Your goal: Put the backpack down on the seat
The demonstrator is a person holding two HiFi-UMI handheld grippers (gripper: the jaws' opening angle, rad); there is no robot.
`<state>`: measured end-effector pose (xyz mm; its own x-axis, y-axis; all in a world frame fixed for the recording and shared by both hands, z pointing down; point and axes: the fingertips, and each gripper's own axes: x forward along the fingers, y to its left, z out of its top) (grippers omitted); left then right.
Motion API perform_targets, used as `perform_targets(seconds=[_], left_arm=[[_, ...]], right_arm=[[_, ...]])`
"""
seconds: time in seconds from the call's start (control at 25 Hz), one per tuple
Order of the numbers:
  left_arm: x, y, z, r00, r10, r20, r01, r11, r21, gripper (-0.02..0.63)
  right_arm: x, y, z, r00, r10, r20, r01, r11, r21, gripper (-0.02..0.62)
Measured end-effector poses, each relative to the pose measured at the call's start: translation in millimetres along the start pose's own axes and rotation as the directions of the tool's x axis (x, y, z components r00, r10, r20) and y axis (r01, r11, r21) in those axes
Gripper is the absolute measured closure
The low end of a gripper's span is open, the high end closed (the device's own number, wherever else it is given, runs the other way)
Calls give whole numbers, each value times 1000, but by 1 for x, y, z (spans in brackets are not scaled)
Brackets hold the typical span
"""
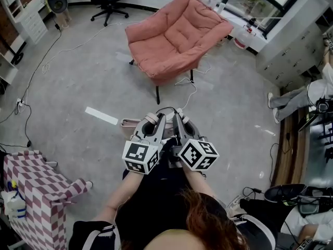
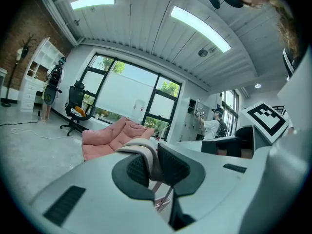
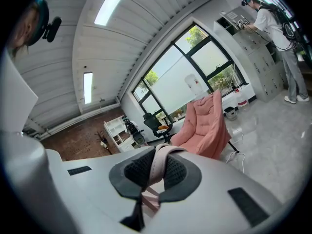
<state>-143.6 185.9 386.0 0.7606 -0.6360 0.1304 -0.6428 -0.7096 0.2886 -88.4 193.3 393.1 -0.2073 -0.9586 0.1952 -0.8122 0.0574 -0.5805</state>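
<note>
Carry step: your left gripper (image 1: 152, 120) and right gripper (image 1: 181, 116) each clamp a strap (image 3: 158, 162). Seat (image 1: 177, 35) is well ahead, so walk up and lower the backpack (image 1: 129, 123).

R gripper (image 3: 155, 172) clamped tight on pale pink strap (image 3: 161, 155), pinched btwn both pads. Pink chair (image 3: 204, 126) ahead; person (image 3: 273, 23) at cabinets, top right.

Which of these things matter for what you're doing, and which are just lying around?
Part of the job: left gripper and right gripper, each shut on a backpack strap; pink seat.
Just lying about: office chair, checked cloth, floor cable, white strip on the floor.
</note>
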Motion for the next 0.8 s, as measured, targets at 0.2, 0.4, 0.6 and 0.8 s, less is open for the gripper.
perform_targets(seconds=[0.2, 0.4, 0.6, 0.8], left_arm=[[3, -4, -10, 1000, -9, -19, 8, 1000, -22, 571], [25, -2, -12, 999, -12, -42, 10, 999, -39, 571], [50, -4, -12, 998, -30, -53, 30, 999, -12, 571], [84, 6, -10, 997, -28, -71, 26, 999, -27, 571]], right_arm=[[-4, -10, -5, 1000, -24, -18, 24, 1000, -1, 552], [7, -25, 3, 999, -36, -19, 36, 999, -5, 552], [19, -43, 16, 999, -43, 0, 43, 999, 1, 552], [43, -65, 30, 999, -53, -12, 53, 998, 31, 552]])
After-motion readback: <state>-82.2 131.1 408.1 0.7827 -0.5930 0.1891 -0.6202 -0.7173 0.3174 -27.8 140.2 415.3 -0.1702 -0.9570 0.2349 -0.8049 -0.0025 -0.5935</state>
